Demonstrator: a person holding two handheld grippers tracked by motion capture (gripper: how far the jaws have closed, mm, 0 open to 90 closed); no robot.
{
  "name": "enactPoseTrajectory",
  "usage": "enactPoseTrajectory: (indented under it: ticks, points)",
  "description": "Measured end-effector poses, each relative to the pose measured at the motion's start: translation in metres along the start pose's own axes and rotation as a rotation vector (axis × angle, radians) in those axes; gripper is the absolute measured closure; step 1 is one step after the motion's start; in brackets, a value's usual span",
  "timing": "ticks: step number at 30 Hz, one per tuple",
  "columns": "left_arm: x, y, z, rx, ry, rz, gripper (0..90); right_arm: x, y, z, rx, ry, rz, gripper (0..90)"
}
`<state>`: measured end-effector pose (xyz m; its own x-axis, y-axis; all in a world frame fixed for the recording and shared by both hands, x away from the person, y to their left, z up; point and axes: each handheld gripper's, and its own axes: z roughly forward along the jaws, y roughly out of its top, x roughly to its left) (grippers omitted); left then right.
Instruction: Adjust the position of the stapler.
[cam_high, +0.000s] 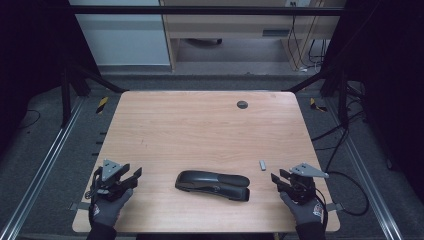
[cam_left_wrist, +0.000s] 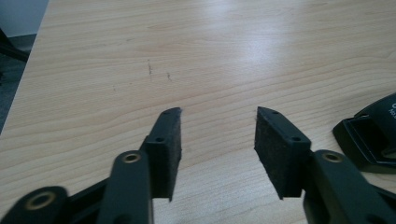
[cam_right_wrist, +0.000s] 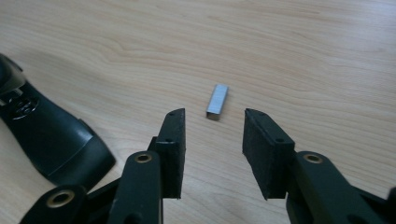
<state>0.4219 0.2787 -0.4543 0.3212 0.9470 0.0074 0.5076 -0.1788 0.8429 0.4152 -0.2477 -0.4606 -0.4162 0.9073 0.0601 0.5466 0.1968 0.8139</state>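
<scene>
On the wooden table (cam_high: 200, 125), a staple strip (cam_right_wrist: 217, 101) is seen just ahead of the right gripper (cam_right_wrist: 212, 128), its long axis pointing away. Both the right gripper and the left gripper (cam_left_wrist: 218, 123) are held apart, with nothing gripped; the stapler (cam_high: 212, 185) is placed between the 2.

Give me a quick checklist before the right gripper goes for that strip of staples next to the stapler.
1. Right gripper jaws open, nothing between them: ok.
2. Staple strip lies flat just beyond those jaws, roughly in line: ok.
3. Strip stands apart from the stapler: ok.
4. Left gripper open, off to the stapler's other end: ok.
5. Stapler's tray open for loading: cannot tell.
</scene>
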Motion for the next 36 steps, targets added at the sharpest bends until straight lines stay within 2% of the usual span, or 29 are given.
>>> enactPoseTrajectory:
  ticks: [1,2,6,11,13,17,22,32,36]
  points:
    - [0.000,0.000,0.000,0.002,0.001,0.000,54.7,0.002,0.000,0.000,0.000,0.012,0.002,63.9]
    - [-0.001,0.000,-0.001,-0.003,0.006,-0.008,59.2,0.006,0.001,0.001,0.002,0.020,-0.009,66.7]
    - [-0.002,0.001,-0.003,0.002,0.007,0.001,67.8,0.010,0.002,0.002,0.012,0.034,-0.023,70.8]
    - [-0.005,0.001,-0.001,0.010,0.004,0.029,68.2,0.015,0.002,0.005,0.030,0.047,-0.029,72.2]
    - [-0.006,0.003,-0.001,0.016,-0.006,0.032,68.9,0.020,0.000,0.006,0.030,0.056,-0.031,72.1]
    - [-0.006,0.006,-0.003,-0.007,-0.026,0.027,69.7,0.026,0.000,0.007,0.029,0.066,-0.036,72.0]
    - [-0.008,0.008,-0.001,-0.010,-0.050,0.035,70.6,0.037,-0.002,0.007,0.034,0.097,-0.060,72.8]
    - [-0.023,0.019,0.003,-0.015,-0.068,0.063,69.5,0.052,-0.006,0.009,0.052,0.141,-0.084,77.2]
    - [-0.029,0.024,0.008,-0.015,-0.082,0.069,70.0,0.053,-0.007,0.010,0.057,0.138,-0.088,78.1]
